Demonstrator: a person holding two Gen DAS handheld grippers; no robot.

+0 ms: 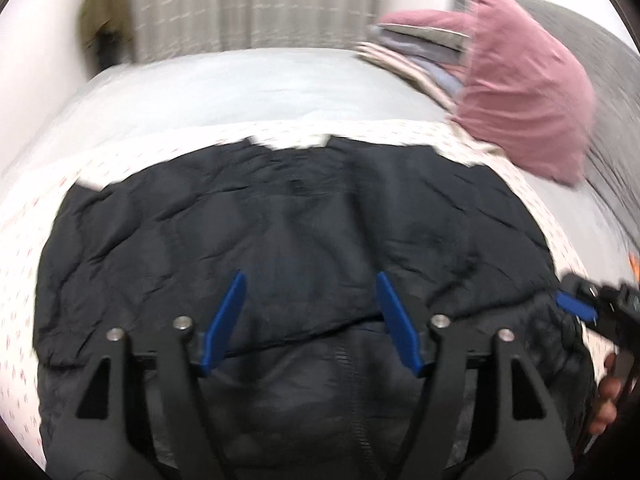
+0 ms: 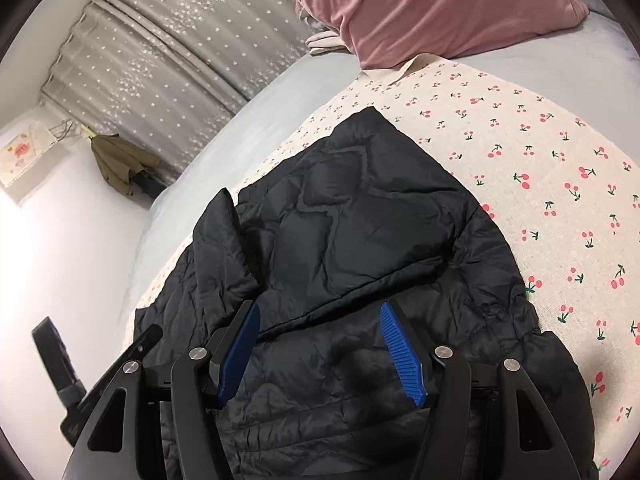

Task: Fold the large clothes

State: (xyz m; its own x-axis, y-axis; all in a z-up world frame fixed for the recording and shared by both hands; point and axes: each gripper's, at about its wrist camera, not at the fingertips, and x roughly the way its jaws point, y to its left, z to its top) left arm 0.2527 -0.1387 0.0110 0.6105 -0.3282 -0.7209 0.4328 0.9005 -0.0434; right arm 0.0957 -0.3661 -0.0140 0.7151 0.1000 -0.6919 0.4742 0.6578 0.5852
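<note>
A black quilted jacket (image 1: 280, 220) lies spread on a cherry-print sheet (image 1: 48, 216), with one panel folded over the body. In the left wrist view, which is blurred, my left gripper (image 1: 310, 280) hovers over the jacket's middle, jaws open, nothing pinched between the blue pads. My right gripper (image 2: 320, 308) stands open above the jacket (image 2: 360, 220), near the edge of the folded panel. The left wrist view shows the right gripper (image 1: 580, 306) at the jacket's right hem, with a person's hand (image 1: 604, 400) behind it.
A pink pillow (image 1: 520, 92) and a stack of folded clothes (image 1: 416, 56) sit at the far right of the bed. Grey bedding (image 1: 240, 84) stretches beyond the cherry-print sheet (image 2: 520, 140). A star-patterned curtain (image 2: 160, 52) and an olive garment (image 2: 116, 160) hang past the bed.
</note>
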